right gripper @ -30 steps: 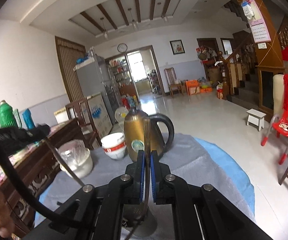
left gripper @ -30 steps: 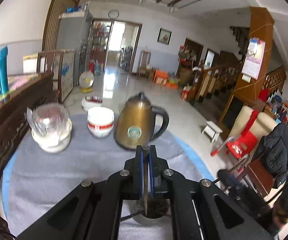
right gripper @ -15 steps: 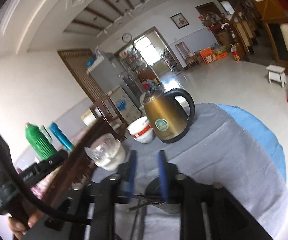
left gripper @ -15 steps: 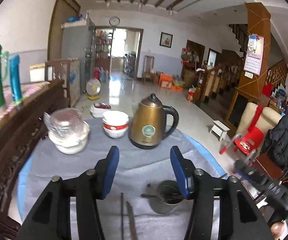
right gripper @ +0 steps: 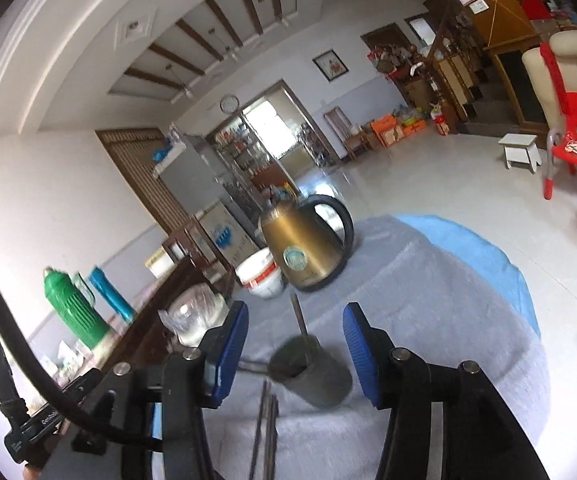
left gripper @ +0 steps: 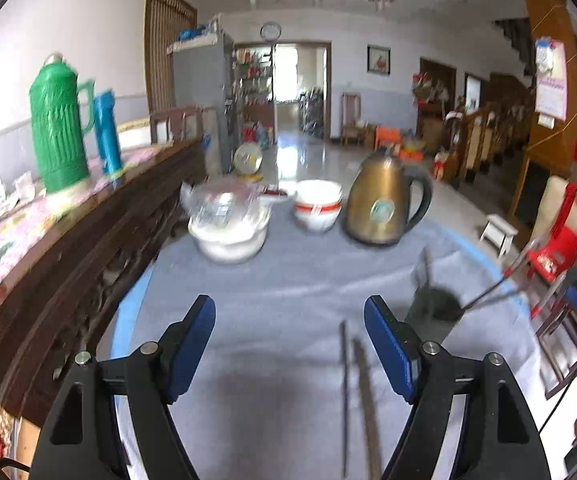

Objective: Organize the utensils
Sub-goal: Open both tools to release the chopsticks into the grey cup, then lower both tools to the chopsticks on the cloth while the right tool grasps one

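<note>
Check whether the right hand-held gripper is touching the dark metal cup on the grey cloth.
Apart. In the right wrist view the opening right hand-held gripper has its blue pads on either side of the metal cup, with grey cloth visible between each pad and the cup's wall.

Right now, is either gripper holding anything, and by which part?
Nothing is held. The left gripper and the right gripper are both opening with no utensil between their pads; the two loose utensils lie flat on the cloth.

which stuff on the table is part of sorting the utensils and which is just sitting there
Job: cup with utensils standing in it; two utensils lying flat on the cloth.

Lying about: kettle, bowls, covered bowl, green flask, blue bottle.
</note>
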{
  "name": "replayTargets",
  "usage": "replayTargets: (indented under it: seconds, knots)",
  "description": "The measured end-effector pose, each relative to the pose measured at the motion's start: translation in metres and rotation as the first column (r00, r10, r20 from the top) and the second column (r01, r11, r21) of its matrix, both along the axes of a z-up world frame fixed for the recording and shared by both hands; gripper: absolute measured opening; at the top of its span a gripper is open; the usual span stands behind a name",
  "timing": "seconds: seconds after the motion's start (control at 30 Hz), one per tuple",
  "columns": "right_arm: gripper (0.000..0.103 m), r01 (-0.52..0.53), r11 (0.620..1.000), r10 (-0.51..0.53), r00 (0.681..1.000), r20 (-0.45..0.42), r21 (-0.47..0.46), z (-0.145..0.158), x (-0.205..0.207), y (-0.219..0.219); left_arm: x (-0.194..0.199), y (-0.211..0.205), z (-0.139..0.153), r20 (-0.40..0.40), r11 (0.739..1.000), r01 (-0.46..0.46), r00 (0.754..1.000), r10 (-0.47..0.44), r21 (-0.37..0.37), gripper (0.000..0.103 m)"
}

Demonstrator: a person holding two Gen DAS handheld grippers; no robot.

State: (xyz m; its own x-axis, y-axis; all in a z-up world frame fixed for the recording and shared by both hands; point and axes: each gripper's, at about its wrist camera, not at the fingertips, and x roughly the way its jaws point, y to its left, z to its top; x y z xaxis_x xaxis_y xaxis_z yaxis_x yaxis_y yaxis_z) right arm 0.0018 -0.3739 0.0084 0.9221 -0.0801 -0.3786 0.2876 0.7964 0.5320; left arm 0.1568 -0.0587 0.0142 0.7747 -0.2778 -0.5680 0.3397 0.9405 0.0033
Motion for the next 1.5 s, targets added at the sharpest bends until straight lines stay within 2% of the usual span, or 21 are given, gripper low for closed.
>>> replayTargets:
  seconds: [0.13,0.27,0.37,0.57,0.73,0.97,1.37,1.43,1.5]
  knots:
    - [0.054,-0.053,0.998,0.052,0.996,-0.068,-0.019,-0.021,0.003,0.015,0.005,0.011,-0.039,-0.106,0.999,0.002,0.994,0.002,0.037,0.077]
    - [0.045,-0.133,0.991,0.134,0.982,-0.137,0.010,-0.051,0.020,0.034,0.010,0.015,-0.077,-0.201,0.997,0.013,0.980,0.003,0.074,0.077]
    - [0.040,-0.200,0.980,0.198,0.959,-0.205,0.009,-0.074,0.036,0.055,0.013,0.016,-0.099,-0.267,0.997,0.021,0.964,0.000,0.074,0.077]
    - [0.038,-0.317,0.948,0.310,0.889,-0.337,0.034,-0.117,0.074,0.093,0.016,0.014,-0.133,-0.364,0.996,0.050,0.931,-0.019,0.075,0.078]
    - [0.037,-0.374,0.927,0.353,0.847,-0.398,0.025,-0.140,0.092,0.116,0.018,0.012,-0.148,-0.396,0.994,0.071,0.918,-0.033,0.082,0.078]
    - [0.026,-0.411,0.912,0.370,0.799,-0.475,0.019,-0.167,0.117,0.135,0.025,0.024,-0.157,-0.430,0.997,0.055,0.902,-0.028,0.050,0.078]
    - [0.024,-0.431,0.902,0.346,0.761,-0.548,-0.028,-0.179,0.139,0.155,0.032,0.031,-0.162,-0.455,0.999,0.044,0.890,-0.028,0.023,0.078]
    - [0.021,-0.432,0.901,0.350,0.758,-0.550,-0.023,-0.179,0.140,0.154,0.032,0.031,-0.162,-0.460,0.999,0.042,0.888,-0.026,0.023,0.078]
    - [0.013,-0.410,0.911,0.325,0.761,-0.561,-0.029,-0.178,0.139,0.150,0.033,0.031,-0.162,-0.465,0.999,0.041,0.885,-0.027,0.020,0.077]
